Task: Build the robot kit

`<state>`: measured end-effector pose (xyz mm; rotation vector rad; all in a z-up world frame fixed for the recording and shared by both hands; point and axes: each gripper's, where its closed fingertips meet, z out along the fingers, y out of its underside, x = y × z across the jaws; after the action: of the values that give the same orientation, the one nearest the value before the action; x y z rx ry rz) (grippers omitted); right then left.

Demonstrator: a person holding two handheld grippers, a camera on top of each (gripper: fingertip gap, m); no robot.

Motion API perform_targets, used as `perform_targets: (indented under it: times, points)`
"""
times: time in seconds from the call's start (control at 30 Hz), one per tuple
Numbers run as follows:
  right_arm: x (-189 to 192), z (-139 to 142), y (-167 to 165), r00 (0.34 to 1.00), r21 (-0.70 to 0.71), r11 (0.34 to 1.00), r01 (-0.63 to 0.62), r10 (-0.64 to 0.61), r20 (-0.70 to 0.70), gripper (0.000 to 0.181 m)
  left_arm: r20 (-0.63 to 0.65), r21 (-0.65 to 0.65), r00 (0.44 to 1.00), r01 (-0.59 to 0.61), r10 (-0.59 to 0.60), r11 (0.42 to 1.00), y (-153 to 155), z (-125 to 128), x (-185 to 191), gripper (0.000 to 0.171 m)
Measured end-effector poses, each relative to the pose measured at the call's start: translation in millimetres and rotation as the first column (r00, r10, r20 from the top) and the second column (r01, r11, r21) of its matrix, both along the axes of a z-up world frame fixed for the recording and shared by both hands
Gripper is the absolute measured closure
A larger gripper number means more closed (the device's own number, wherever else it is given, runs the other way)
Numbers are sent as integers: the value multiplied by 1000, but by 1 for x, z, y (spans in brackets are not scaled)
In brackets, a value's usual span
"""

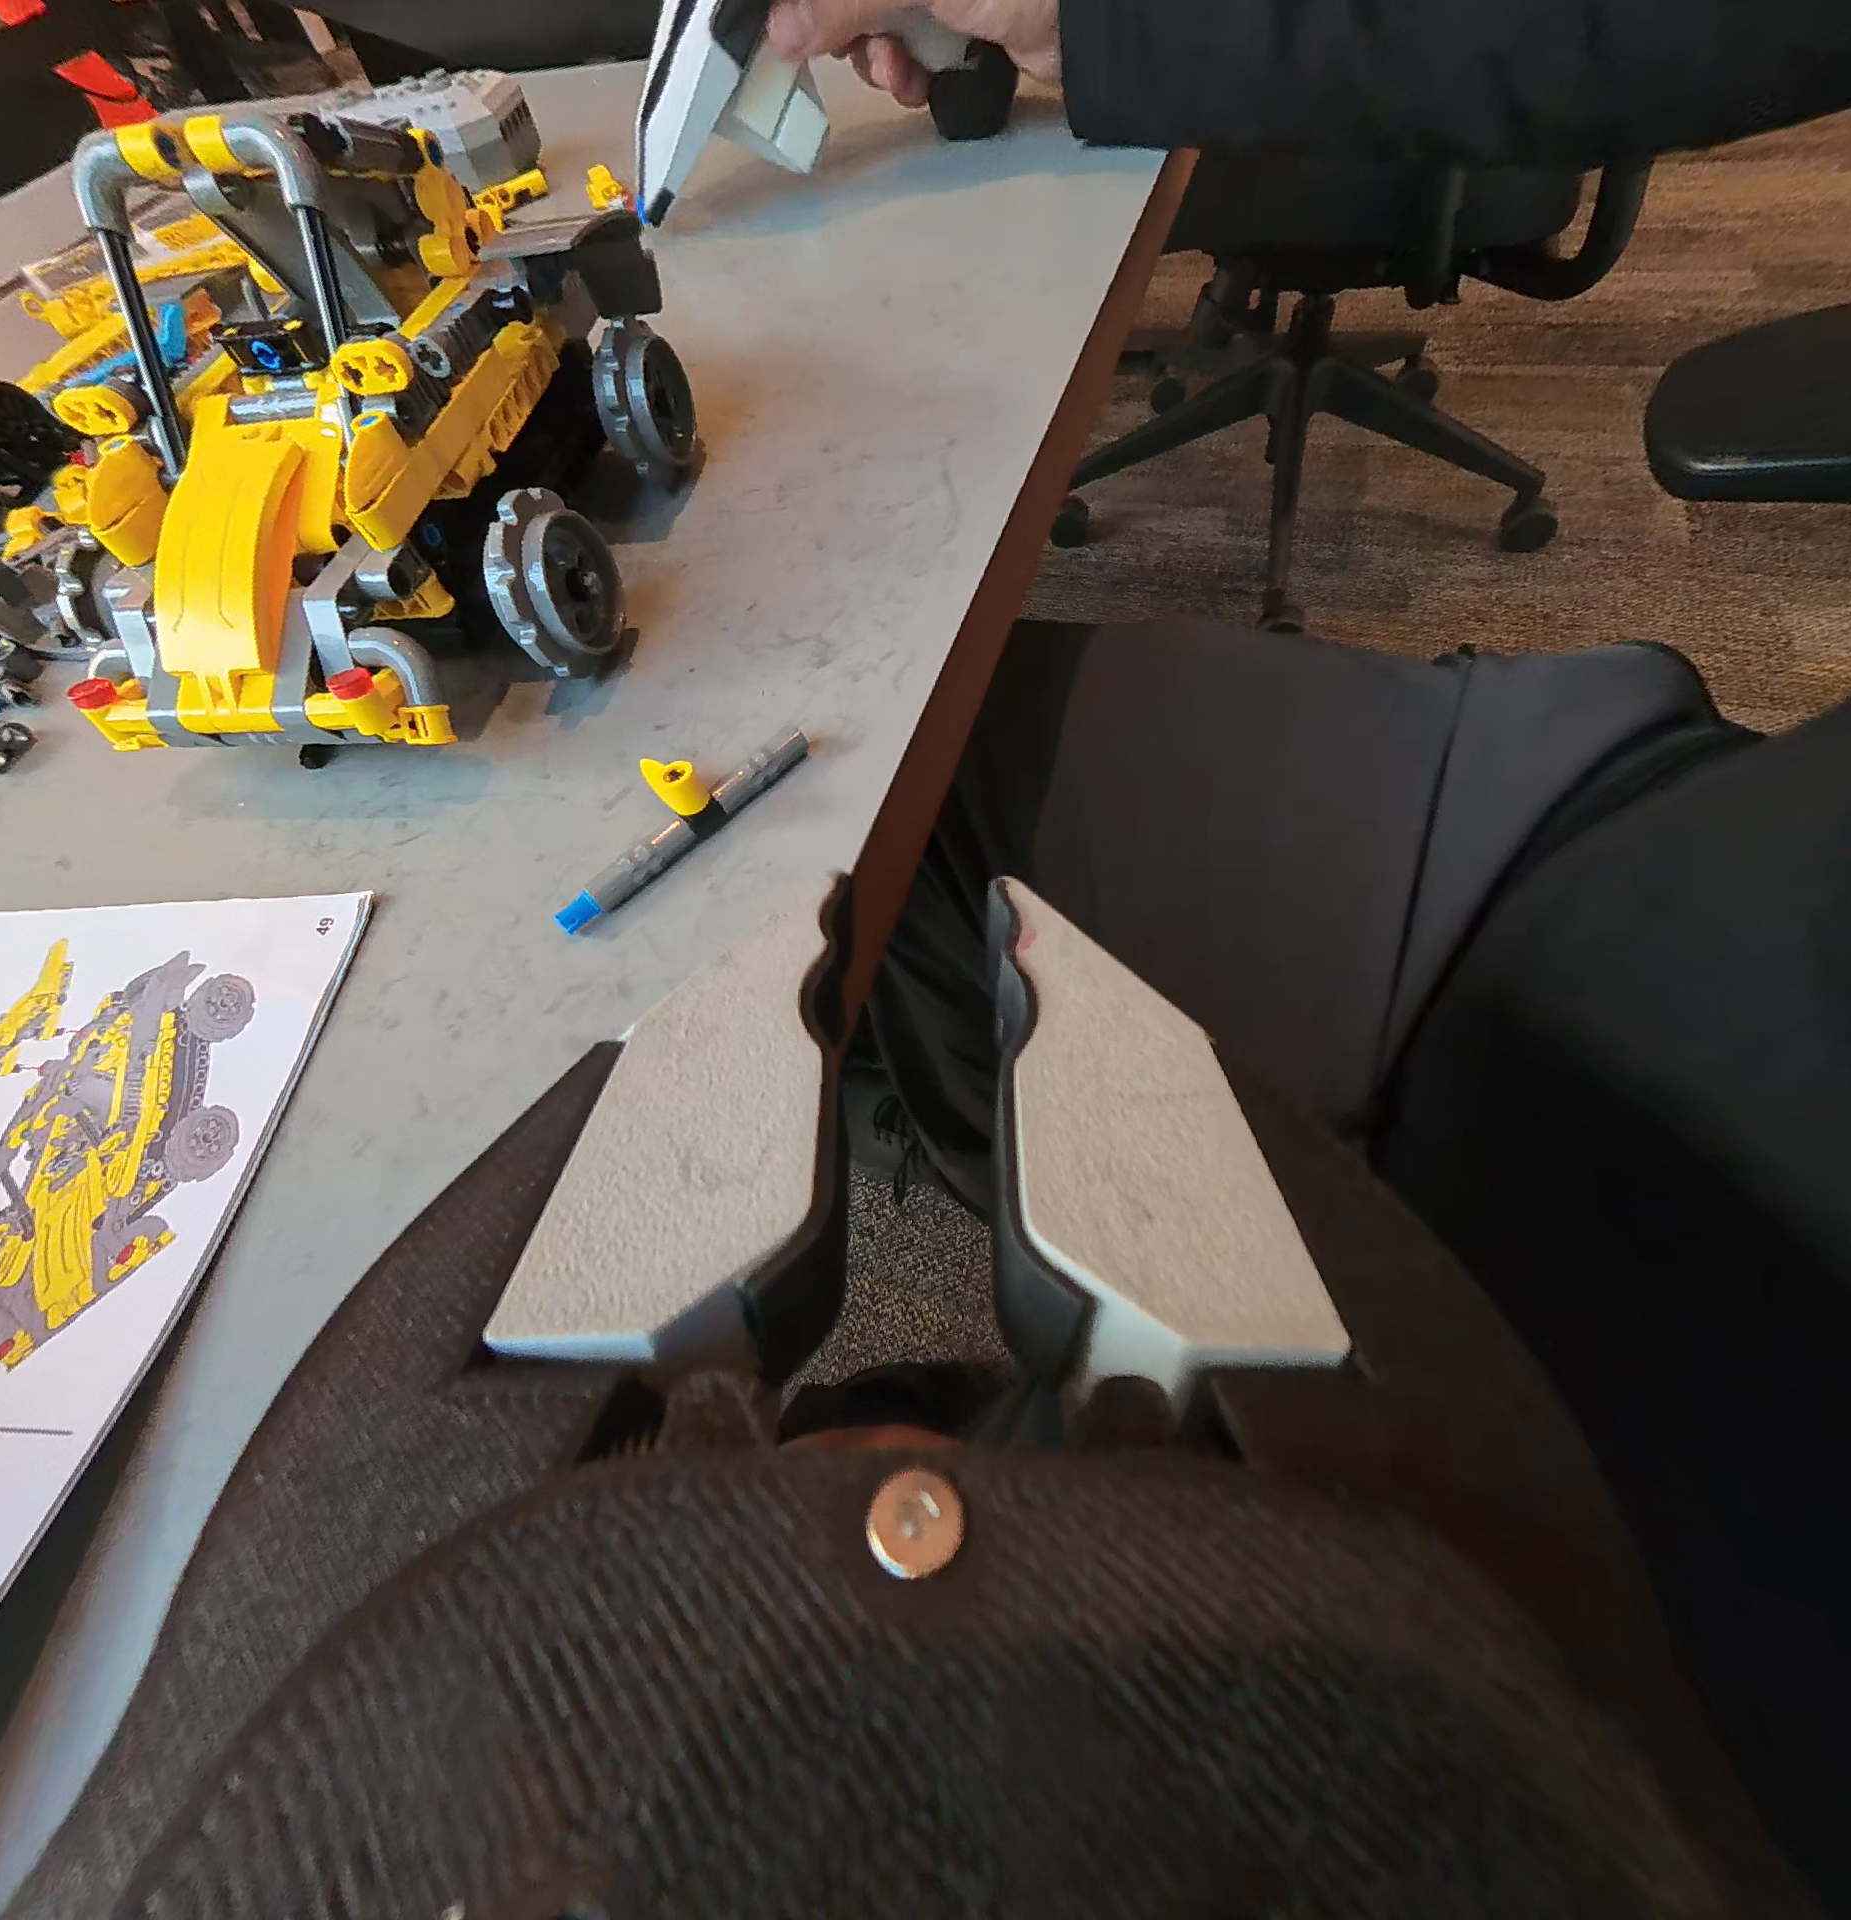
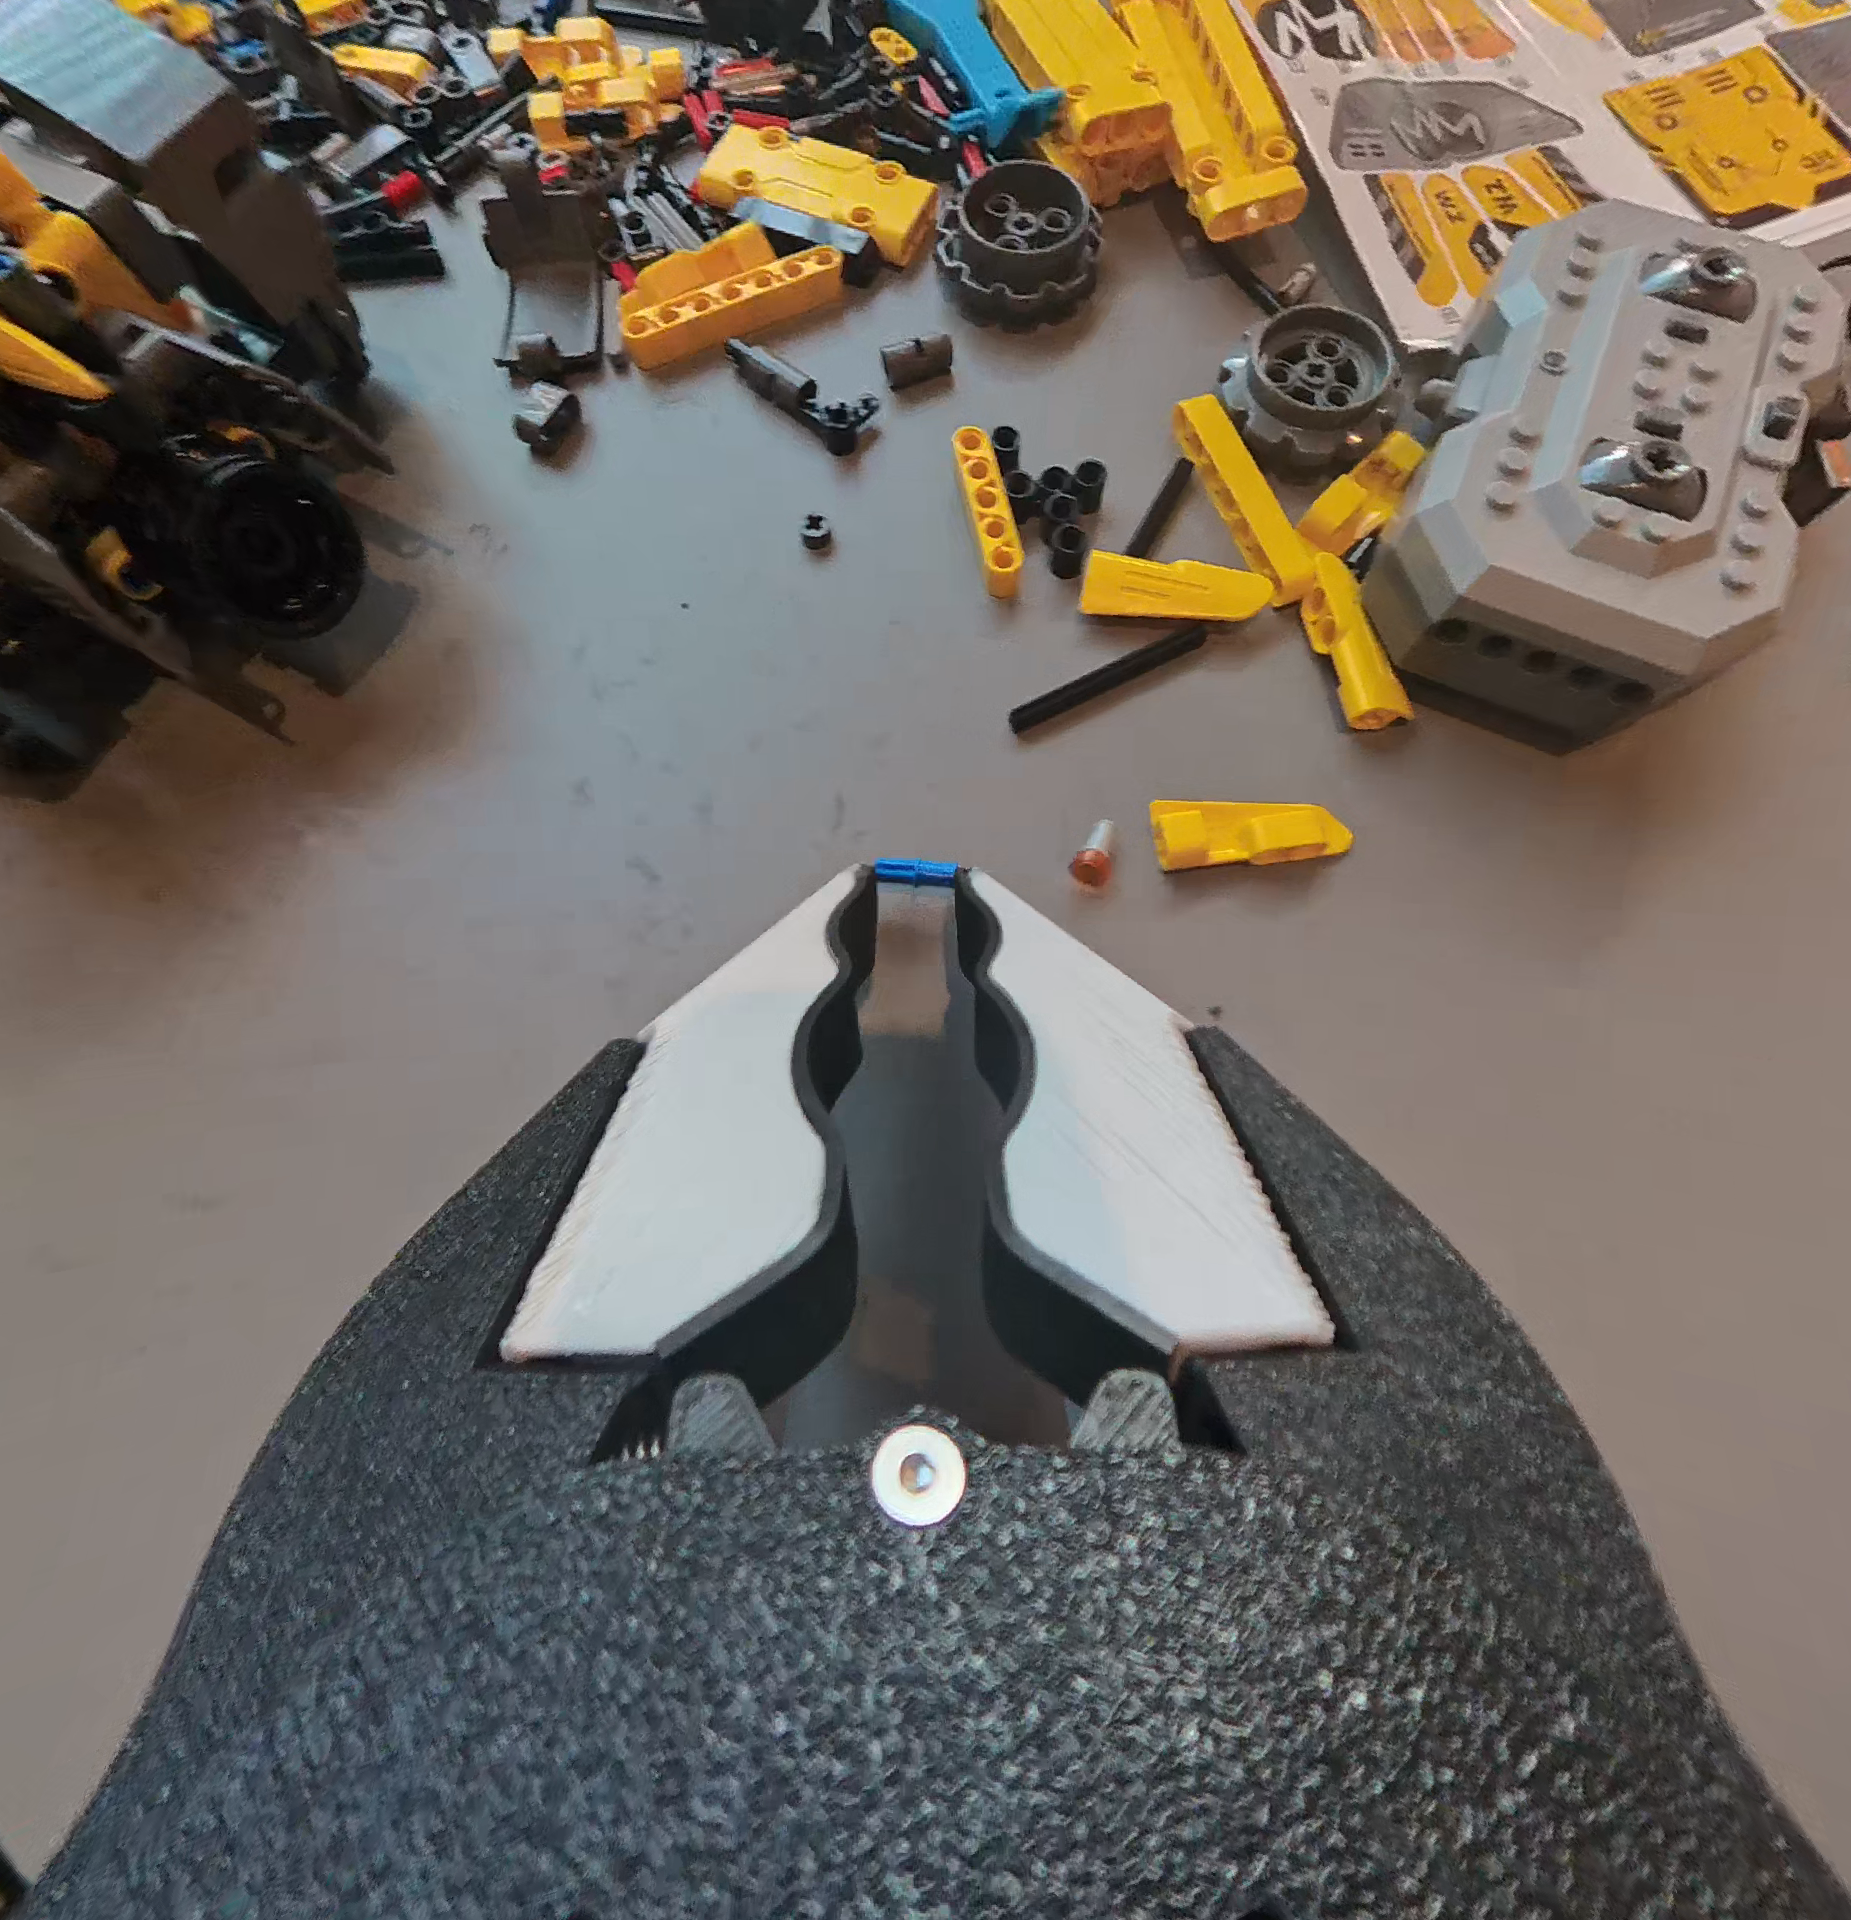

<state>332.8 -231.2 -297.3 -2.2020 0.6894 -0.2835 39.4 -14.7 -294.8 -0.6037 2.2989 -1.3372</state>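
Right gripper point(image 2: 917, 875) pinches 1 blue pin point(image 2: 915, 871) at frame centre; left gripper point(image 1: 921, 925), fingers apart, holds nothing over the table edge point(image 1: 962, 665).

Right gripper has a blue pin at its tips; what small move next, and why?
Probably carry the blue pin, pinched in the right gripper, toward the yellow vehicle model; it hangs just beside the model's rear, while the left gripper sits open, idle.

An open instruction booklet point(image 1: 121, 1143) on a grey table point(image 1: 879, 436) carries a small printed page number at its upper corner. Across the table, a sticker sheet point(image 2: 1523, 125) bears short yellow-and-grey letter and number markings, mostly too skewed to read.
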Motion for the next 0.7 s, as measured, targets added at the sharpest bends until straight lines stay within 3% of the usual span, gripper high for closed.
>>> perform_targets:
  times: [0.5,0.7]
  points:
    - [-148,13,99,966,90,962,-258,260,-11,169,28,14,1000,3,-4,1000,-2,3,-1,151]
    - [-173,7,130,954,52,954,-296,298,-21,169,35,20,999,-3,2,1000,-2,4,-1,151]
